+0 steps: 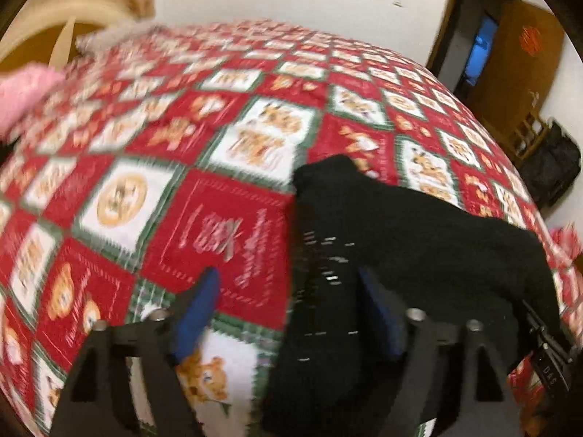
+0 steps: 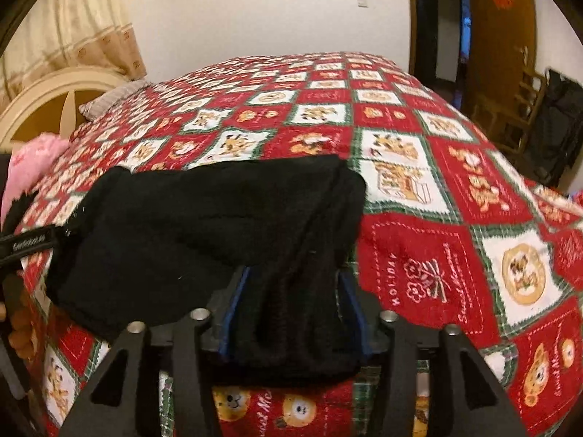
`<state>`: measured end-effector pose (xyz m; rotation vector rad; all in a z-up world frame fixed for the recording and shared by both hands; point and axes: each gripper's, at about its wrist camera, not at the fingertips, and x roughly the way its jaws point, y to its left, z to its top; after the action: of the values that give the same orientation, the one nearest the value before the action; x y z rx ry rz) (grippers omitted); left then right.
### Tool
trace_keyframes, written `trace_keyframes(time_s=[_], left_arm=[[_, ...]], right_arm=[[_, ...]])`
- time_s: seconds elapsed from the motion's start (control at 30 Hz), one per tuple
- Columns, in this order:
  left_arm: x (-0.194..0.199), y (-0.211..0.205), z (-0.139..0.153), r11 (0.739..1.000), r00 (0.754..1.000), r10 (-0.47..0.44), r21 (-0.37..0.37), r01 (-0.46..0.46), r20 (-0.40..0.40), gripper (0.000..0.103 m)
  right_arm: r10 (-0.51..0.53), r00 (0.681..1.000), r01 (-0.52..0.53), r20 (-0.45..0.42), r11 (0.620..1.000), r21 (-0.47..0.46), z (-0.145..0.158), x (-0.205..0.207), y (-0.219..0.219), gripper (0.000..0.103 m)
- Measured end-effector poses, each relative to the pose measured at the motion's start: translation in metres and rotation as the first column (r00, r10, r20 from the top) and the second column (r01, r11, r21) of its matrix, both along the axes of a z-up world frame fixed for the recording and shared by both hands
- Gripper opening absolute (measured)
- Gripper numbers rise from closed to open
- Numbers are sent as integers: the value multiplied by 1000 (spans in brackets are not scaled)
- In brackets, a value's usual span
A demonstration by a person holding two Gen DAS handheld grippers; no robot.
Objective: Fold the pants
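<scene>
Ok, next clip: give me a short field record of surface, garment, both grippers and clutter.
surface: bed with a red patchwork quilt
garment: black pants, bunched into a wide heap on the quilt
left gripper: jaws wide apart, pants edge between the fingers, not pinched
right gripper: jaws apart, a fold of pants between them, grip unclear
clutter: pink item at the bed's far left edge

The black pants (image 2: 204, 225), of a soft, dark knit with a ribbed band along one edge, lie bunched and partly folded in a rumpled heap on the red patchwork bedspread (image 2: 419, 167), their near edge hanging toward the bed's front.
</scene>
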<state>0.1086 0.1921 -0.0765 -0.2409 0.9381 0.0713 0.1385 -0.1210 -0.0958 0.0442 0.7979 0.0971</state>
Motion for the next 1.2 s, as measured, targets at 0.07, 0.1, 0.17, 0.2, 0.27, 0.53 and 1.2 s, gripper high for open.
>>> trace_keyframes(time_s=[0.07,0.1,0.17,0.2,0.27,0.53,1.2], left_arm=[[-3,8,-1,999,1000,8,-49,-8,0,84],[-5,8,1,999,1000,5,-33,-5,0,84],[-11,5,8,1000,1000,-2,16,2,7,84],[-14,5,11,1000,1000,-3,31,3,14,84],[-22,7,22,998,999,5,66,-7,40,84],[-19,-21,56,990,985,-43,139,19,166,81],[-36,-11,-9,990,998,37,133,-43,52,91]], right_arm=[[-8,1000,8,-6,999,50,1,-1,-8,62],[-4,1000,4,-2,997,81,2,-3,-11,62],[-15,1000,12,22,993,114,9,-14,-16,62],[-35,998,30,46,992,119,15,-23,-19,62],[-66,992,54,112,993,106,29,-41,-21,62],[106,978,-102,180,994,-33,51,-42,27,26],[109,992,-107,68,994,-37,7,-43,14,18]])
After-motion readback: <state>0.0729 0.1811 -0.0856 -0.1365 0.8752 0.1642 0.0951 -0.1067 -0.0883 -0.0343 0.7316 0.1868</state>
